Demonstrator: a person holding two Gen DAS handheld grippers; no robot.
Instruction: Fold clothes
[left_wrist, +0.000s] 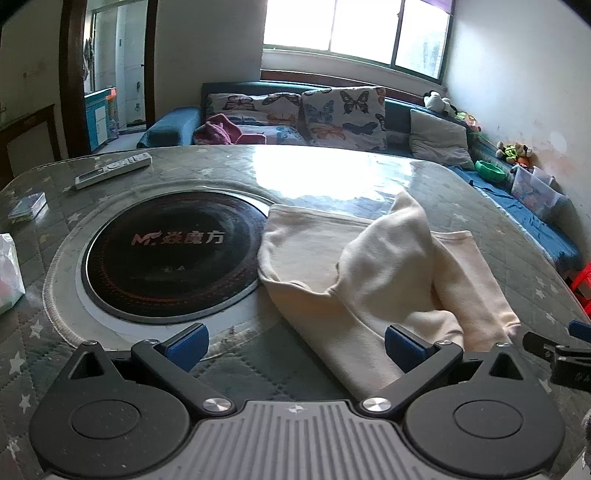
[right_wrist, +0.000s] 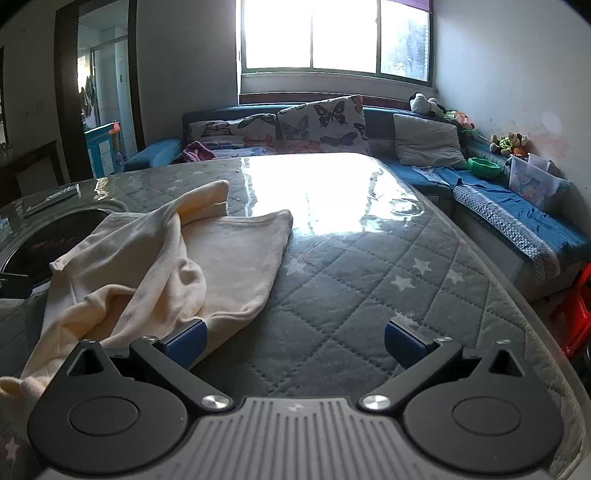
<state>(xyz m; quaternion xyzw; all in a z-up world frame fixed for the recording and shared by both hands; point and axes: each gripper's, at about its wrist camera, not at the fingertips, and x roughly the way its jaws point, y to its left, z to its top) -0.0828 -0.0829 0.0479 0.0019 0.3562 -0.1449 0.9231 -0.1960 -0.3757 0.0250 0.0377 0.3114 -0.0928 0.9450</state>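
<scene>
A cream garment lies rumpled on the grey quilted table, one part bunched up over the flat part. It also shows in the right wrist view, at the left. My left gripper is open and empty, low over the table, with its right finger at the garment's near edge. My right gripper is open and empty, its left finger at the garment's near right corner. The right gripper's tip shows at the right edge of the left wrist view.
A round black induction hob is set in the table, left of the garment. A remote, a small box and a white bag lie at the left. A sofa with cushions runs behind and to the right.
</scene>
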